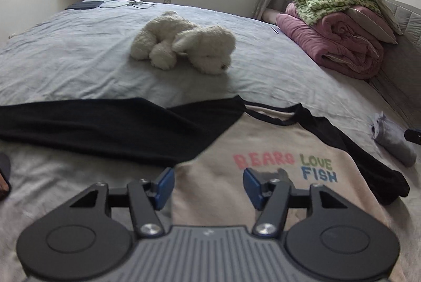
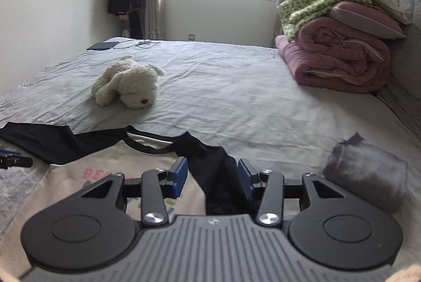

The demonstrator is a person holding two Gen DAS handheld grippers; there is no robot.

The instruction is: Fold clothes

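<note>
1. Your left gripper hangs over the sweatshirt, its blue-padded fingers spread apart with nothing between them.
2. Your right gripper has its fingers released too, straddling the black sleeve without pressing it.
3. The sweatshirt lies flat on the bed, at its near edge: soft cream body, black sleeves, black-trimmed neckline, coloured lettering on the chest.
4. A fluffy white plush dog lies on the wrinkled grey sheet beyond it.
5. A rolled grey cloth sits just right of your right gripper.
6. Folded pink and green quilts are stacked at the far right.
</note>
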